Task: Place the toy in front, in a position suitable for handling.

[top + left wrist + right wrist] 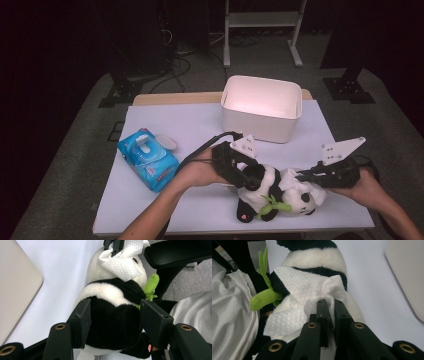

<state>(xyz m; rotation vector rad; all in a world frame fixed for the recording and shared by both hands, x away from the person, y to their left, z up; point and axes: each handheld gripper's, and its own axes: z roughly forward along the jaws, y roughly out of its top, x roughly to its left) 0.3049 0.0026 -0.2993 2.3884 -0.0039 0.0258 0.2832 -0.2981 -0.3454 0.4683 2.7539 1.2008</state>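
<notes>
Near desk's (150, 120) front edge: left tool (243, 176) clamped on panda (265, 192) body, steadying it; right tool (306, 176) pinched on tissue (292, 184) against panda's head. Wiping step, apparently. Next: stroke tissue across fur, keeping left hold firm

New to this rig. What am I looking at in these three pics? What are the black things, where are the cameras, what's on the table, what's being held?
No robot here: a person holds a two-jaw tool in each hand. One picture comes from a fixed camera above the table; the other two come from cameras riding on each tool, looking along its black jaws.

On the white table lie a blue wipes pack, open, a white bin and a plush panda holding a green stalk.

The left tool has its jaws on either side of the panda's dark body, holding it steady. The right tool is shut on a white wipe pressed against the panda, apparently to clean it.
</notes>
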